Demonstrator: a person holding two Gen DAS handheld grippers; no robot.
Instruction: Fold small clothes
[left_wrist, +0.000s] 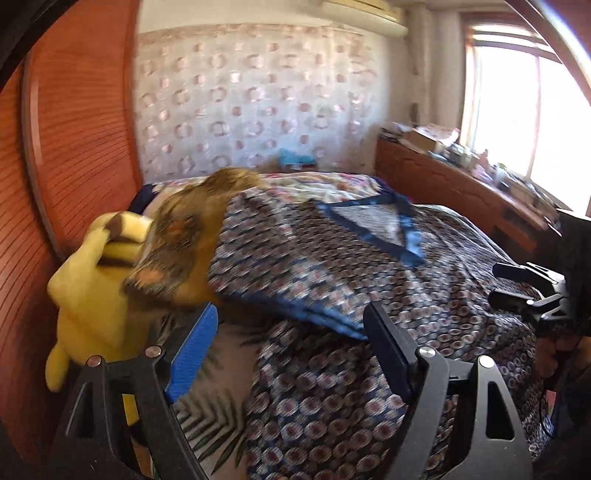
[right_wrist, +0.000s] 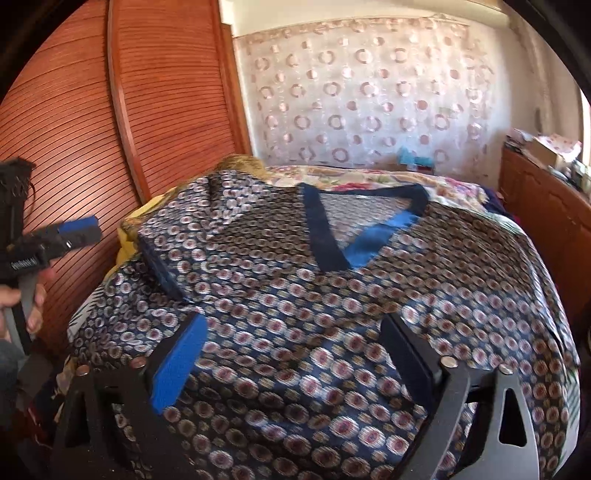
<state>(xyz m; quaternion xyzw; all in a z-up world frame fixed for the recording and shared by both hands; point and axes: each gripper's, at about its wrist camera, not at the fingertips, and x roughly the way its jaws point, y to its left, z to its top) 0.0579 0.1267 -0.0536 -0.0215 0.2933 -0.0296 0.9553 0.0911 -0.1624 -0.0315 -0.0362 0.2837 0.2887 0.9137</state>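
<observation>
Since both sets of jaws are hanging wide open with nothing pinched, the left gripper (left_wrist: 291, 350) and right gripper (right_wrist: 295, 354) are risking dragging that folded sleeve loose if they're snagging it. Patterned garment (right_wrist: 295, 295) is lying spread on the bed (right_wrist: 369, 177), just ahead, below the fingertips.

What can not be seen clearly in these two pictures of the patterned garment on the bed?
- Garment, right wrist view: lower hem hidden behind the right tongs.
- Garment's print, both views: blurred.
- Yellow plush toy, left wrist view: partly covered by a brownish cloth.
- Shelf clutter: too small.
</observation>
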